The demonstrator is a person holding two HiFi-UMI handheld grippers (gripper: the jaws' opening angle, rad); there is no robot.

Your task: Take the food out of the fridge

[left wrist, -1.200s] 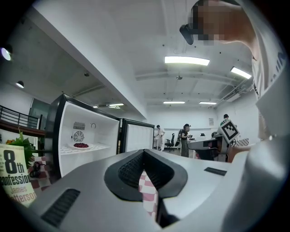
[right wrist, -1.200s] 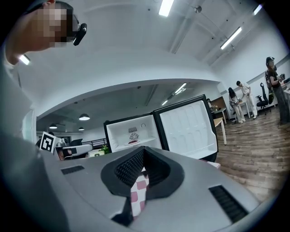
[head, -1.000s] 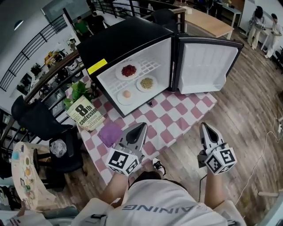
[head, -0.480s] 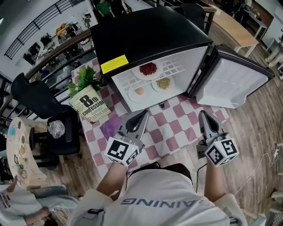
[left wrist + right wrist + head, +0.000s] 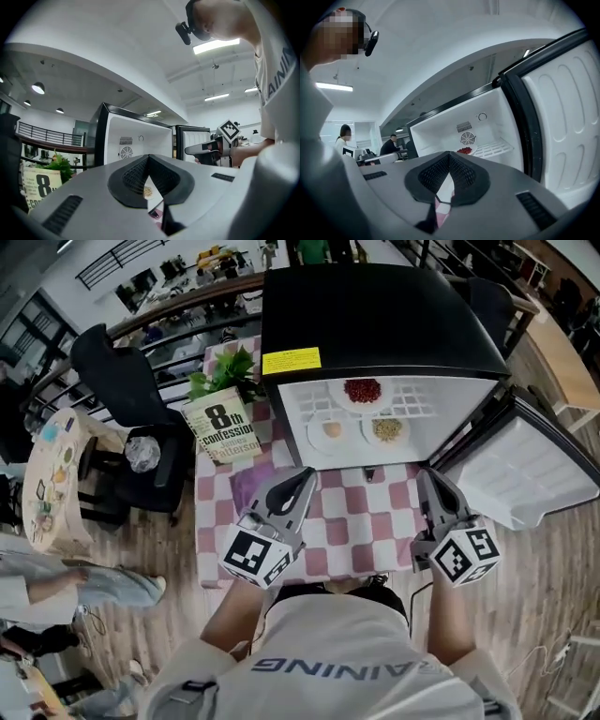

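On the table (image 5: 349, 521) the fridge (image 5: 375, 320) stands open. Before it our left gripper (image 5: 305, 476) and right gripper (image 5: 431, 479) seem shut, empty; next we open one for a plate (image 5: 330, 433).

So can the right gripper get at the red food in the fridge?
Probably yes: the door is swung wide and nothing lies between the right gripper and the red food, though its fingers are shut.

Book (image 5: 228, 429) standing left of fridge (image 5: 394, 324): cover reads large "8th", then "confession"; smaller line beneath not legible. Same cover in left gripper view (image 5: 41, 187): only "8" legible. Yellow label (image 5: 292, 361) on fridge top front edge: print too small to read. Person's shirt (image 5: 328, 667): letters "AINING", seen inverted.
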